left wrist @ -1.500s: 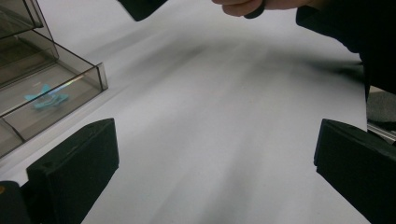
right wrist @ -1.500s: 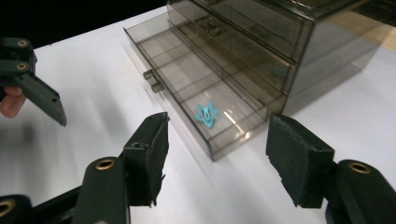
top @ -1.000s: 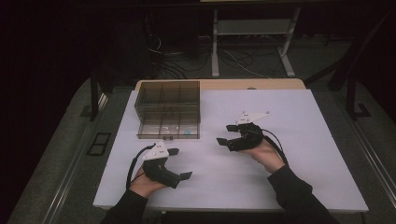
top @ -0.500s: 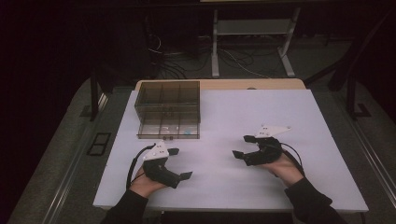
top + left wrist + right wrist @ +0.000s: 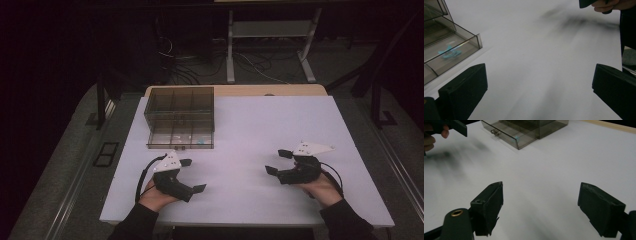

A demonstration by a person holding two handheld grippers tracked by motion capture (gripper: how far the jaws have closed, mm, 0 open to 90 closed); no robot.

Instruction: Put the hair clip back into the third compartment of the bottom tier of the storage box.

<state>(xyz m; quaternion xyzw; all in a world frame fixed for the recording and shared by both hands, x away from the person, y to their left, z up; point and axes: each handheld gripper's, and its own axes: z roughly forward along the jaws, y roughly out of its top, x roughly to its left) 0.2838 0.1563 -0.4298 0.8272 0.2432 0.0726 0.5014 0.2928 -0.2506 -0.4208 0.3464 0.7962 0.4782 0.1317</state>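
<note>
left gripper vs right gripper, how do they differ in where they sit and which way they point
The left gripper rests near the table's front-left, just in front of the clear drawer box; the right gripper sits front-right, far from the box. The left gripper's jaws point toward the table's right; the right gripper's point left, so they face each other. Both are open, empty, and hand-held over the white tabletop.

Lab or test-bench setting, dim room. White work surface (image 5: 280,130) on a wooden table (image 5: 235,90), lit from above, surroundings dark. Behind the table: metal stand legs (image 5: 230,55) and loose cables (image 5: 260,65) on a grey floor (image 5: 350,65). Metal rails (image 5: 395,160) run along both sides of the table. Person wears handheld gripper rigs with trailing cables, left gripper (image 5: 192,175) and right gripper (image 5: 278,162): recording equipment, not household gear.
</note>
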